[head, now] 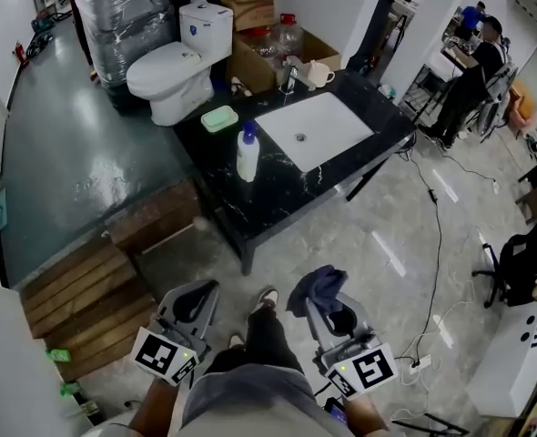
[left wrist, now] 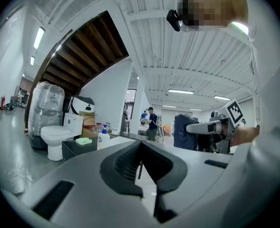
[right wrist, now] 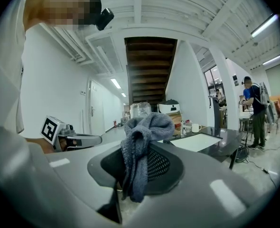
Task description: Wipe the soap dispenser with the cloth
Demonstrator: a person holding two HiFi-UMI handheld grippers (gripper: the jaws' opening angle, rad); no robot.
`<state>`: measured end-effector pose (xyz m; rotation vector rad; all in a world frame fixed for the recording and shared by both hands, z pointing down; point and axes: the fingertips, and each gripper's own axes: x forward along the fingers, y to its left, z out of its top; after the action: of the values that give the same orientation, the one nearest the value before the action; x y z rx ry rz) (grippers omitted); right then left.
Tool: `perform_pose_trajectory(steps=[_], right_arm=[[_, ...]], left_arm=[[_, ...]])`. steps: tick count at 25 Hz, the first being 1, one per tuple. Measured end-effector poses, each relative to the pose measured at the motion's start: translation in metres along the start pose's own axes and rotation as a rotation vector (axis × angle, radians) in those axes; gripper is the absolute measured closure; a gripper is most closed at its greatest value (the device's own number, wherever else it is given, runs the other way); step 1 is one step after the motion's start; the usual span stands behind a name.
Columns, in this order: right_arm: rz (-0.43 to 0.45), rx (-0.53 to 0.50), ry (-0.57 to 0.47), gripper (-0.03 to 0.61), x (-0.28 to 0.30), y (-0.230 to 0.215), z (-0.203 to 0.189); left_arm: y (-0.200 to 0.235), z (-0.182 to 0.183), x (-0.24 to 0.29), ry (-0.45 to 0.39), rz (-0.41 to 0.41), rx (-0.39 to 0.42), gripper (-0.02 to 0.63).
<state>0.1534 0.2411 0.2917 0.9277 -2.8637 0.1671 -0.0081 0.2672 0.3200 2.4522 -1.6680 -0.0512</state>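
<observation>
The soap dispenser (head: 248, 153), a white plastic bottle with a blue pump head, stands upright on the black marbled counter (head: 278, 192), just beside the left edge of the white rectangular sink (head: 316, 131) and near a pale green soap dish (head: 219, 118); it is well apart from both grippers. It looks light, smooth and probably slippery, and tall enough to tip under a sideways rub; the body below the shoulder seems the safest place to hold it, since the pump head would likely sink or dispense if pressed. The left gripper (head: 198, 295) has its jaws brought together with nothing between them. The right gripper (head: 329, 306) is clamped on a soft blue-grey terry cloth (right wrist: 143, 144), bunched above the jaws; being limp, the cloth should fold round the bottle easily.
</observation>
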Motion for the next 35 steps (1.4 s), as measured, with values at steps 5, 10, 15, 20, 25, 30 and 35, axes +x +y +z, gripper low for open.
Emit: perform_pose_trajectory(steps=[5,10,15,20,25,30,35], right_arm=[[0.015,0.011,-0.004,0.506,0.029,-0.024,0.004],[0.039,0.025,0.004,0.506,0.066,-0.055,0.004],[0.058,0.027,0.002,0.506,0.100,-0.093,0.016],[0.081,0.042,0.007,0.506,0.127,-0.126,0.016],[0.104,0.071,-0.021,0.506,0.150,-0.157,0.019],[0.131,0.094,-0.055,0.506,0.165,-0.179,0.024],[0.162,0.123,-0.084,0.506,0.179,-0.183,0.031]], left_arm=[[0.022,0.010,0.036,0.002,0.008,0.015,0.607],[0.049,0.017,0.078,0.023,0.019,0.043,0.607],[0.066,0.023,0.127,0.041,0.010,0.043,0.607],[0.081,0.026,0.171,0.058,0.014,0.046,0.607],[0.094,0.035,0.202,0.071,0.036,0.079,0.607],[0.103,0.053,0.223,0.068,0.071,0.125,0.607],[0.110,0.072,0.230,0.061,0.081,0.178,0.607]])
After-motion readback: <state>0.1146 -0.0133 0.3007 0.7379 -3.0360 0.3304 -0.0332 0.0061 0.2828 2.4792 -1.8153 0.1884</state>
